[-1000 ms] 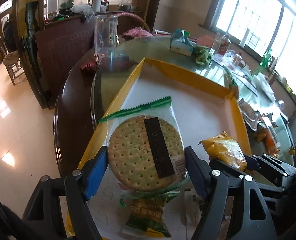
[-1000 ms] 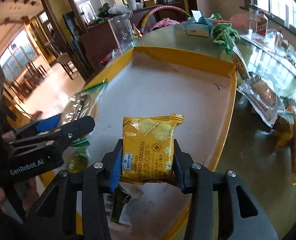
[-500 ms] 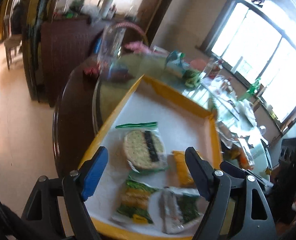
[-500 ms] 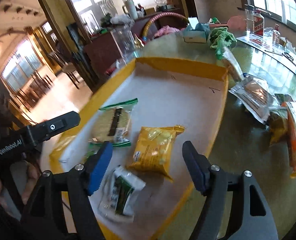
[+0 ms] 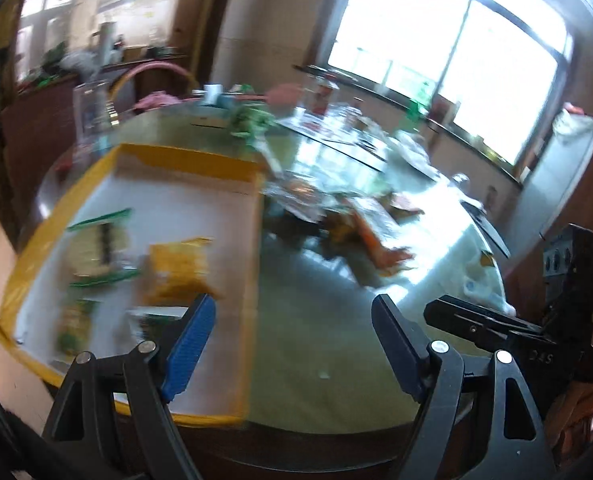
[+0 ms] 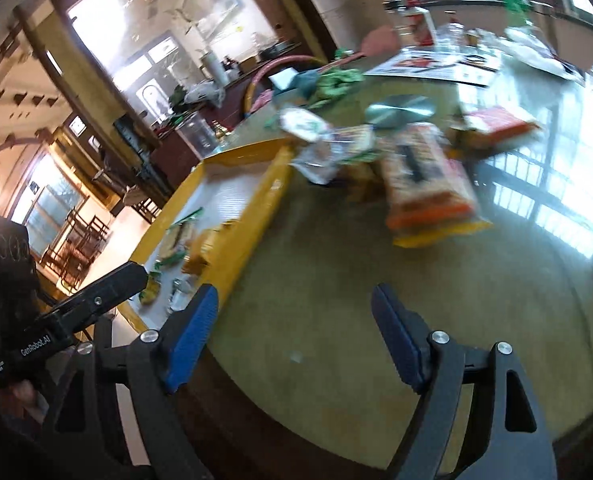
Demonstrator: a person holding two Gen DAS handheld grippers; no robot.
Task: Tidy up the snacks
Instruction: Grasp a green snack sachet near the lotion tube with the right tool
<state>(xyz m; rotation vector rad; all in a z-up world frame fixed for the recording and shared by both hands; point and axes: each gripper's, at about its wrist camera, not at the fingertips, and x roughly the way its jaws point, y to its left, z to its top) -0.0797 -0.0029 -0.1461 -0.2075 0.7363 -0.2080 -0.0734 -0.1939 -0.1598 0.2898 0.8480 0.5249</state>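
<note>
The left hand-held gripper point(image 5: 292, 334) is released: its blue-padded jaws stand wide apart with nothing between them, above the bare greenish top of the table point(image 5: 316, 300), just right of the yellow tray point(image 5: 252, 292). It points downward at a slant. The right hand-held gripper point(image 6: 294, 330) is also empty; its jaws are opening, wide apart over bare table surface, with the tray's yellow wall point(image 6: 252, 240) just to its left. It too tilts downward.

In the right wrist view the body of the left unit shows at the lower left, and the white lettering "GenRobot.AI" point(image 6: 35, 346) can be read on it. In the left wrist view the right unit's black body shows at the lower right; the marks on it are too blurred to read.

Inside the tray lie the sorted snacks: a round cracker pack point(image 5: 96, 248) with green sealed edges and a dark label strip, a yellow cracker pack point(image 5: 180, 270) beside it, and two green-printed packs point(image 5: 74, 326) nearer the tray's front edge. Their print is smeared by motion blur.

Outside the tray, well beyond both grippers, a loose pile of snacks point(image 6: 424, 176) rests on the table, among them a large orange-and-yellow bag with a dark label strip, a red pack point(image 6: 496, 120) and a clear-wrapped one point(image 6: 316, 152). No writing on these is legible.
</note>
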